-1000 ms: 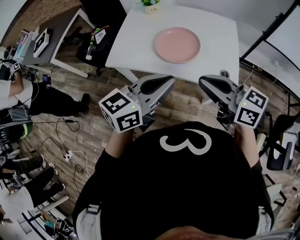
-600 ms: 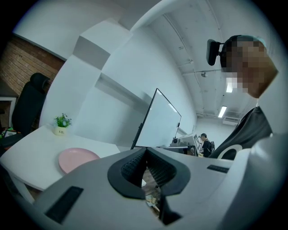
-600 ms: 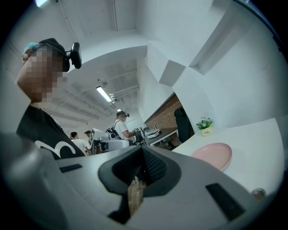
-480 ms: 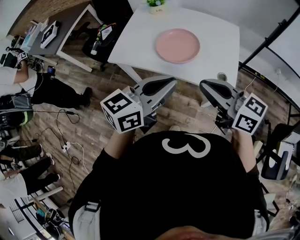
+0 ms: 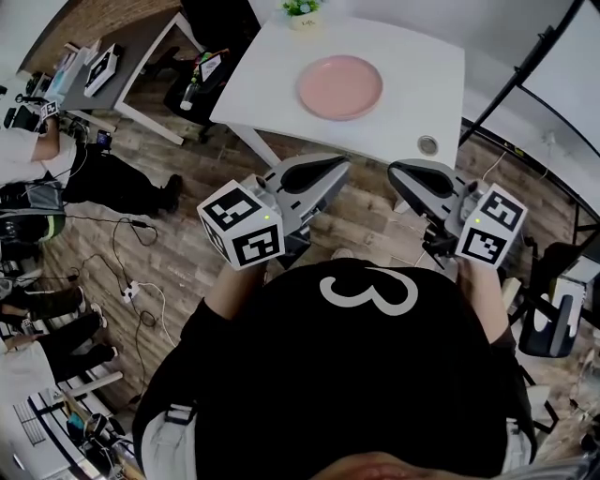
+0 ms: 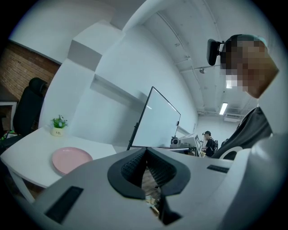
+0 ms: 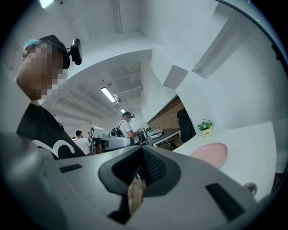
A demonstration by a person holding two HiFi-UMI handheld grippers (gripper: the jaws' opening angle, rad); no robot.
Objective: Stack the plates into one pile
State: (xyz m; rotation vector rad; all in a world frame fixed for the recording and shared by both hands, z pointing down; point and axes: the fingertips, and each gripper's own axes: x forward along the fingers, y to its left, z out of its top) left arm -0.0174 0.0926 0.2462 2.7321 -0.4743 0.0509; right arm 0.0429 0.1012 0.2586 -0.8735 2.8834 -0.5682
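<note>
Both tongs shut and empty in front of me, pink plates piled on the white table ahead

My left gripper (image 5: 330, 169) has its jaws pressed together with nothing between the pads, and my right gripper (image 5: 405, 176) is the same, closed on nothing. I hold both over the wooden floor (image 5: 187, 248), short of the white table's (image 5: 427, 70) near edge and well apart from the pink plates (image 5: 340, 86). The plates sit toward the middle of the tabletop as one pile; from the right gripper view I make out more than one rim stacked there, though I cannot count them. A small potted plant (image 5: 302, 9) stands at the far edge behind the pile, and a small round fitting (image 5: 428, 144) sits near the table's front right corner
</note>
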